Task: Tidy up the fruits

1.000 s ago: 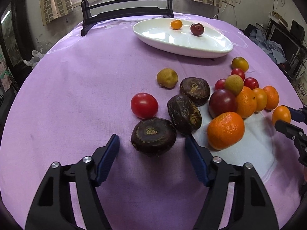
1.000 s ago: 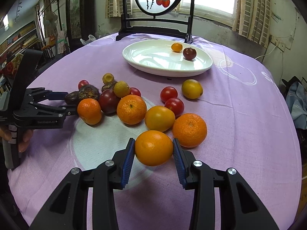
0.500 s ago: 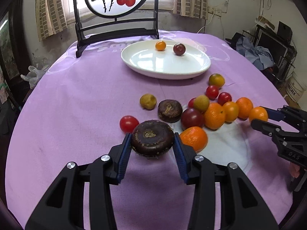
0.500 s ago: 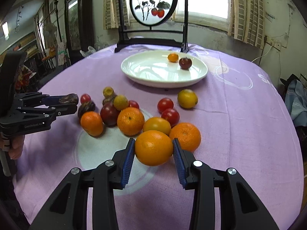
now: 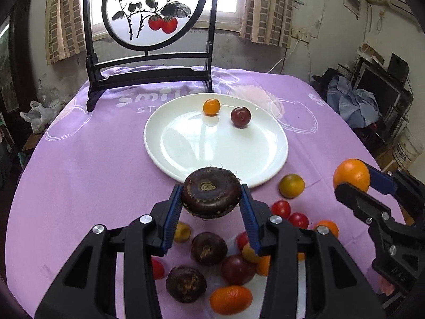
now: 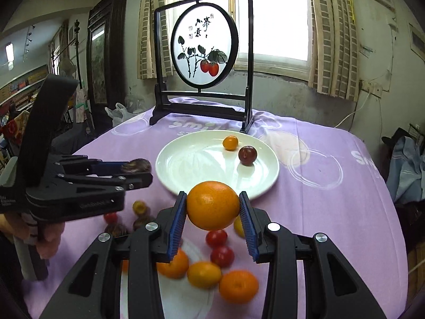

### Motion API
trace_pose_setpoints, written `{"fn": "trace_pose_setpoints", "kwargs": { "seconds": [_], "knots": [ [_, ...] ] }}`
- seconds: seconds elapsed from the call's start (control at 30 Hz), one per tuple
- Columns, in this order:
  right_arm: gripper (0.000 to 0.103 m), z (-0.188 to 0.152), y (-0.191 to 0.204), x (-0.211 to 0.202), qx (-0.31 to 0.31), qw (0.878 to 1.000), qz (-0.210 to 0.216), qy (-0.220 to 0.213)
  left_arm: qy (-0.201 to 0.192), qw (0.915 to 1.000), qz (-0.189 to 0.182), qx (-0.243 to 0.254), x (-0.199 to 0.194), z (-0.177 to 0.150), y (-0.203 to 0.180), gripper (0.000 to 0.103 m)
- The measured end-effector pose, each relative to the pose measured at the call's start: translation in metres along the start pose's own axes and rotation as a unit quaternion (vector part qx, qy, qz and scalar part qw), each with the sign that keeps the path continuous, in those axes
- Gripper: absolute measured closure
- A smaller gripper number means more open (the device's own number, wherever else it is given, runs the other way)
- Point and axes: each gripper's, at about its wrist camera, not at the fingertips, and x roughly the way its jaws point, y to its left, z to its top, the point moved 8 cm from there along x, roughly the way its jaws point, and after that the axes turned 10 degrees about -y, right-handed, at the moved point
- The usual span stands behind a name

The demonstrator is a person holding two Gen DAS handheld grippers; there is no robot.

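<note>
Since a second ago both grippers have risen off the tabletop with fruit in them: the left gripper (image 5: pixel 211 199), whose jaws then stood wide around a dark brown water chestnut (image 5: pixel 211 192) lying on the cloth, is now clamped on it and holds it in the air just before the near rim of the white plate (image 5: pixel 164 143), while the right gripper (image 6: pixel 212 212) keeps its blue pads pressed on the orange (image 6: pixel 212 205) it already held, now lifted clear of the pile. Nearest the left camera, under that gripper, the loose fruit lies on the purple tablecloth (image 5: pixel 79 172) toward the near edge of the tabletop: two more water chestnuts (image 5: pixel 186 284), a dark plum (image 5: pixel 237 269), a small oval orange fruit (image 5: pixel 230 299) and several red cherry tomatoes (image 5: pixel 281 208), partly on a white round patch. A yellow-green fruit (image 5: pixel 291 185) sits alone just beside the plate's right rim. In the right wrist view the same pile is blurred beneath the fingers, and a hand (image 6: pixel 50 236) shows at the left edge gripping the other tool's handle. Farther on, the plate stands at the middle of the tabletop, carrying a small orange tomato (image 5: pixel 211 106) and a dark red plum (image 5: pixel 240 117), near each other at its far side but apart. At the far edge stands a black-framed round painted screen (image 5: pixel 151 13), upright, with curtained windows behind it.
</note>
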Motion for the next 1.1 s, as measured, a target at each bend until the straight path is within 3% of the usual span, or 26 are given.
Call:
{"fn": "trace_pose_setpoints", "kwargs": {
  "seconds": [0.27, 0.43, 0.5, 0.53, 0.6, 0.77, 0.93, 1.1],
  "knots": [
    [0.063, -0.011, -0.012, 0.078, 0.032, 0.997, -0.028, 0.063, 0.042, 0.9984, 0.025, -0.029, 0.063, 0.011, 0.011, 0.061],
    [0.063, -0.02, -0.01, 0.095, 0.038, 0.996, -0.023, 0.084, 0.06, 0.9973, 0.028, -0.032, 0.086, 0.006, 0.014, 0.06],
    [0.062, -0.021, -0.008, 0.095, 0.036, 0.996, -0.019, 0.083, 0.059, 0.9971, 0.03, -0.036, 0.089, 0.006, 0.014, 0.054],
    [0.062, -0.02, -0.009, 0.094, 0.033, 0.996, -0.021, 0.078, 0.058, 0.9968, 0.036, -0.041, 0.089, 0.006, 0.016, 0.041],
    [0.056, -0.019, -0.01, 0.09, 0.036, 0.997, -0.018, 0.073, 0.049, 0.9964, 0.036, -0.058, 0.087, 0.007, 0.019, 0.035],
    [0.055, -0.018, -0.01, 0.082, 0.035, 0.997, -0.013, 0.071, 0.039, 0.9974, 0.029, -0.054, 0.069, 0.006, 0.014, 0.028],
    [0.051, -0.022, -0.008, 0.073, 0.027, 0.997, -0.016, 0.07, 0.03, 0.9968, 0.036, -0.065, 0.041, -0.003, 0.022, 0.009],
    [0.047, -0.023, -0.011, 0.054, 0.023, 0.997, -0.024, 0.063, 0.044, 0.9939, 0.032, -0.096, 0.019, -0.021, 0.04, 0.008]
  ]
}}
